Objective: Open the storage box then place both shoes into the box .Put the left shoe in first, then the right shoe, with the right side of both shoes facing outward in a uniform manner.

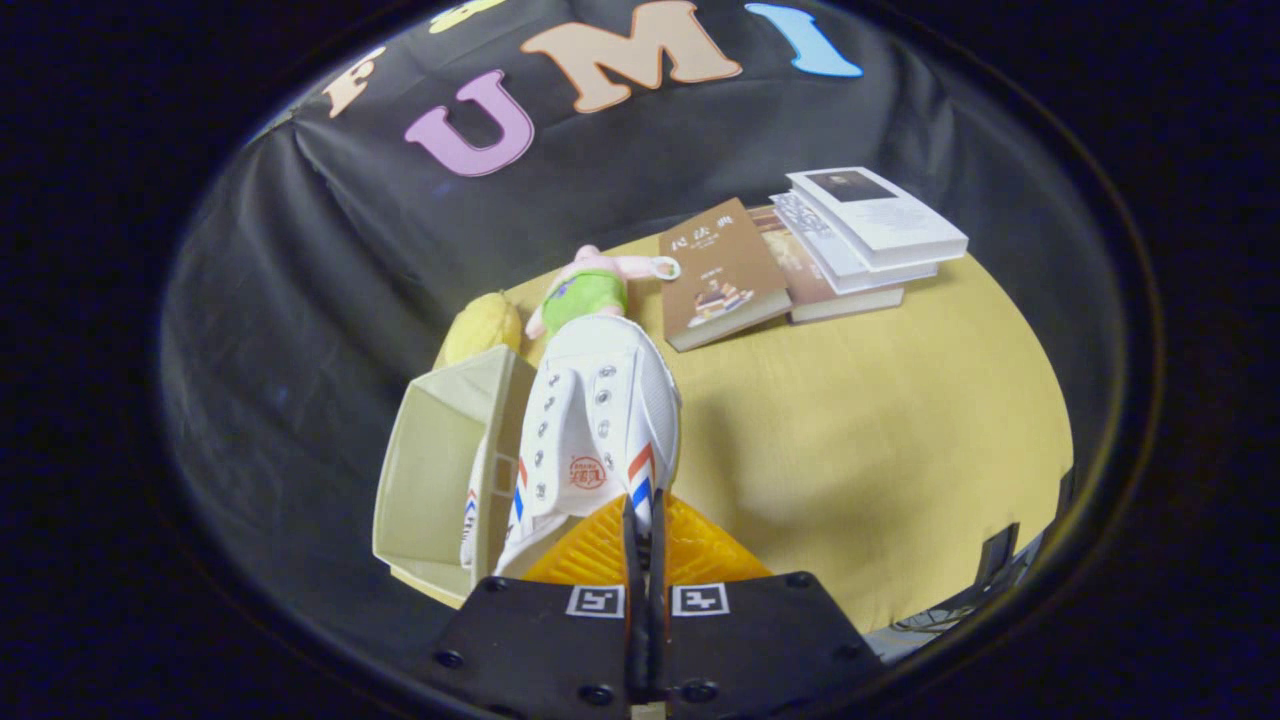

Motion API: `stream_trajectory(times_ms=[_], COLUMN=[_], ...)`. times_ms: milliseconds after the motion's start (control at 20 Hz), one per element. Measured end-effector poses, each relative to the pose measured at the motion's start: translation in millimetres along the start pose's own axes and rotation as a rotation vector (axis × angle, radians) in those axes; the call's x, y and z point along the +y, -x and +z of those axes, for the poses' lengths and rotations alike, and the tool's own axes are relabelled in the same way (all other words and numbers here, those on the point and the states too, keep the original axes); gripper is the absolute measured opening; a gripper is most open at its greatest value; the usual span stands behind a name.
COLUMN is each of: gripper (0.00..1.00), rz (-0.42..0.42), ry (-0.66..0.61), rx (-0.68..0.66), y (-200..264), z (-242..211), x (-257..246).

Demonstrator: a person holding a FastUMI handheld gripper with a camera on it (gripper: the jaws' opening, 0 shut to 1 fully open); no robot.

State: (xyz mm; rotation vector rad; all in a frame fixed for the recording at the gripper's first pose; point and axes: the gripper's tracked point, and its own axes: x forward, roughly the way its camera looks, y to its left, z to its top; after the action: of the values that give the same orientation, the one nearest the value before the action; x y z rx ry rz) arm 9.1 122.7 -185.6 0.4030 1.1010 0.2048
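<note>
My gripper (pixel 645 535) is shut on a white canvas shoe (pixel 600 420) with red and blue stripes, pinching its side wall near the heel. The shoe points away from the fingers, and a ribbed orange surface (pixel 700 550) of it shows just ahead of them. Left of the held shoe stands the beige storage box (pixel 435 470), open at the table's left end. A narrow strip of a second white shoe (pixel 470 525) shows inside the box against its right wall. The held shoe hangs beside and partly over that wall.
Beyond the shoe's toe lie a pink plush toy in green (pixel 585 285) and a yellow soft object (pixel 482 325). A brown book (pixel 722 275) and a stack of books (pixel 860 240) sit at the far side of the wooden table (pixel 880 440).
</note>
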Motion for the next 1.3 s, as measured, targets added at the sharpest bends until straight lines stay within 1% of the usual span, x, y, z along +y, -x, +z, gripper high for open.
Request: stream_trajectory(times_ms=[250,450,750,950,1050,1100,1200,1300], gripper=[0.04,0.03,0.04,0.04,0.04,0.12,0.3,0.48], rz=[0.06,0.086,0.08,0.075,0.057,0.053,0.057,0.026], ry=[0.048,0.066,0.096,0.096,0.112,0.124,0.137,0.162], rx=[-0.012,-0.01,0.024,0.066,0.078,0.068,-0.002,-0.06], y=[1.8,-7.9,-36.7,-56.6,-65.1,-65.2,-63.8,-54.9], z=[9.6,7.6,-14.9,-35.0,-44.3,-44.2,-32.1,-16.7], x=[60.1,99.5,138.3,153.9,154.1,153.7,157.5,146.2])
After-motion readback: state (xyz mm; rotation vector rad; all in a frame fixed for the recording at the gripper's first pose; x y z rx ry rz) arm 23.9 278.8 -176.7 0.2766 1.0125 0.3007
